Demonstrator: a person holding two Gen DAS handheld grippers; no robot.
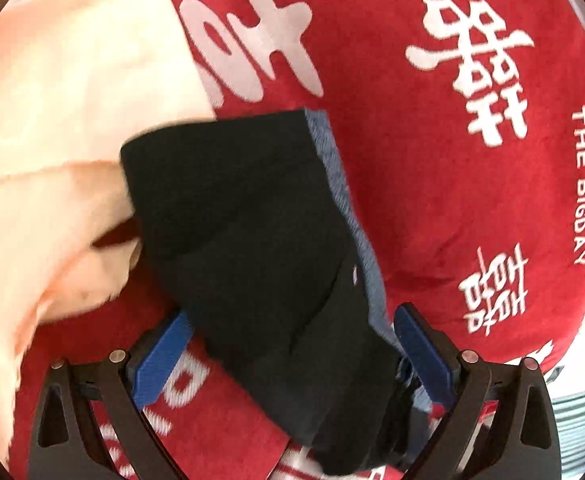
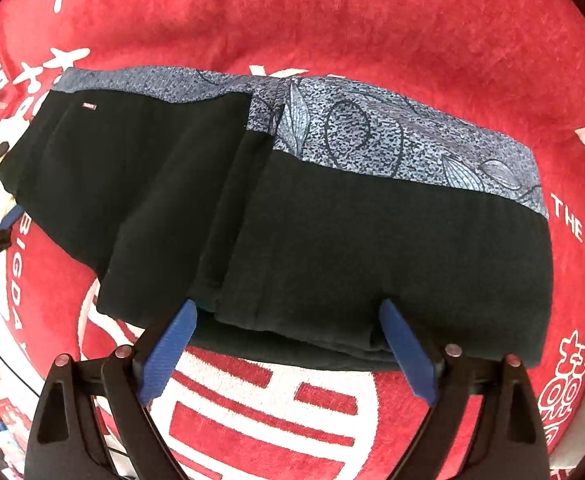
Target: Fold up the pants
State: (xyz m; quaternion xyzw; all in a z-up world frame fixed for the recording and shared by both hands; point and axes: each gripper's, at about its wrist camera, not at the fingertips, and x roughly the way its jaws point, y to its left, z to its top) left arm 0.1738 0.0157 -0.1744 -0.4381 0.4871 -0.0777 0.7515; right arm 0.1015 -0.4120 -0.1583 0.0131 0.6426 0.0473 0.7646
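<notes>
Pants (image 2: 292,220): black, folded on red blanket (image 2: 332,12). Left gripper (image 1: 292,344) and right gripper (image 2: 288,344) both spread, unclamped. Risk: a snagging finger could undo the layers.

Both wrist views look down, close, sharing the folded pants (image 2: 292,220) on the red blanket (image 2: 372,20).

This looks like a bedroom in a home. A soft red blanket (image 2: 332,20) with white letters lies beside a peach sheet (image 1: 72,100).
</notes>
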